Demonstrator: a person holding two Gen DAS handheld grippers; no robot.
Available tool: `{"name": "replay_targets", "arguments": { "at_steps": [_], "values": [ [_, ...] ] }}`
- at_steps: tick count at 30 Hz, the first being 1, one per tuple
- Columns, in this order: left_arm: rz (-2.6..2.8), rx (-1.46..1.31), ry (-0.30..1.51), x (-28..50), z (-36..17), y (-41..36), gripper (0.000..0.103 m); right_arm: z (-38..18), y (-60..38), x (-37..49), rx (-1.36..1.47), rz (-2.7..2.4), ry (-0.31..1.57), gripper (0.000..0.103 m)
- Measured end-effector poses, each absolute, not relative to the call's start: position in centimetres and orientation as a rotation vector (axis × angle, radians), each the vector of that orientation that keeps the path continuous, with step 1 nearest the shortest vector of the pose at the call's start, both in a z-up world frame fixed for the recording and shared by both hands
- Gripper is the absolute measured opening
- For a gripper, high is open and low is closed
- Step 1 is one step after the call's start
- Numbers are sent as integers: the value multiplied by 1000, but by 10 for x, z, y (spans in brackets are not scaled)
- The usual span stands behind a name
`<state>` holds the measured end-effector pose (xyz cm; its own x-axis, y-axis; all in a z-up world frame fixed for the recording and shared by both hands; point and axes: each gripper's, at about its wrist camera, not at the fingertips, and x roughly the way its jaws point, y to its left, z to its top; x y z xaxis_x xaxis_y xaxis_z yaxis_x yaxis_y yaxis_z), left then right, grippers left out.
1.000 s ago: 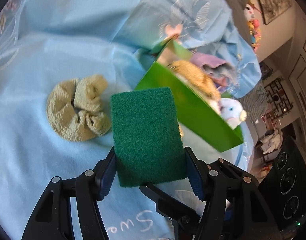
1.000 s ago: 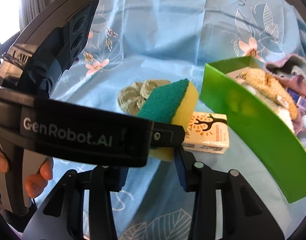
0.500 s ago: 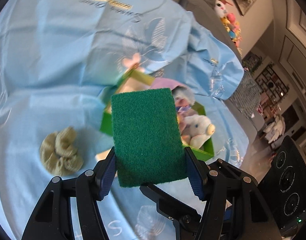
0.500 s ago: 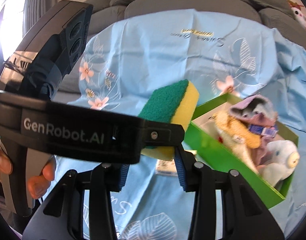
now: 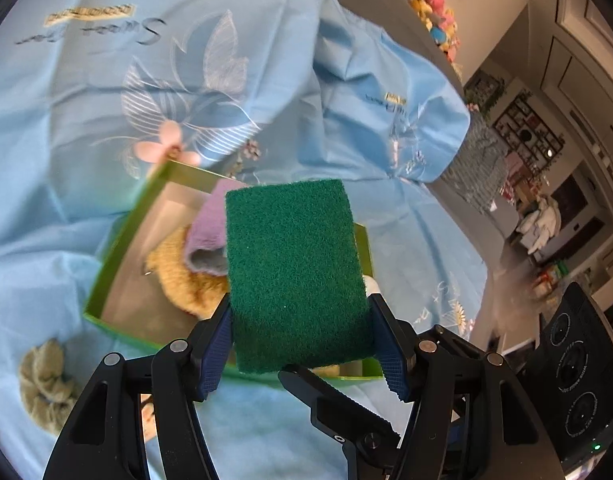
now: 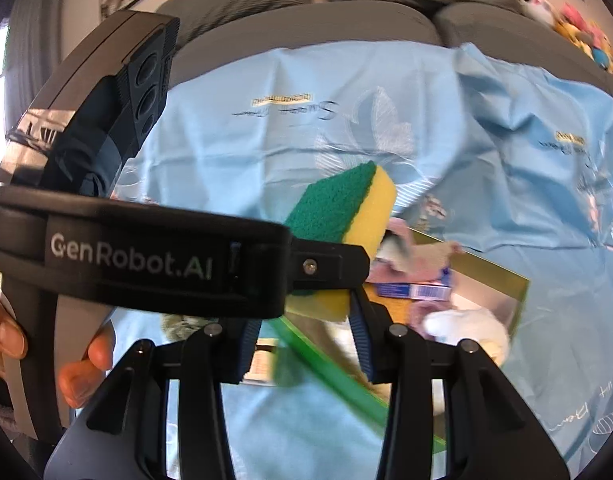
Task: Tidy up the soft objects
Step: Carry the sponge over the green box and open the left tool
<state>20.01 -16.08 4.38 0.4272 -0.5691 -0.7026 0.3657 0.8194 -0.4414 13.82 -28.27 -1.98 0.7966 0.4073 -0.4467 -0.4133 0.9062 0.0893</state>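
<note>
The left gripper (image 5: 300,344) had the sponge (image 5: 294,272) squeezed tight over the green box (image 5: 118,252). The right gripper (image 6: 306,346) looked empty, jaws partway apart.

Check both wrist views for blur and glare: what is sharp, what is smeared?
Left wrist: sponge and left gripper sharp; green box slightly soft. Right wrist: box contents and green rim motion-smeared, right gripper crisp, blown-out window glare at the left edge.

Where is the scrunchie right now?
In the left wrist view the scrunchie lies on the blue cloth at lower left, just outside the green box's near corner.
</note>
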Motion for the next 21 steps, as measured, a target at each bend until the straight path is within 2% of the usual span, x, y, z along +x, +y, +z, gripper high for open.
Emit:
{"name": "replay_targets", "arguments": {
  "at_steps": [10, 21],
  "values": [
    [-516, -166, 1034, 237, 4, -179, 65, -54, -291, 184, 47, 428, 569, 40],
    [-447, -160, 1036, 258, -10, -168, 65, -64, -281, 218, 42, 443, 614, 44]
  ]
}}
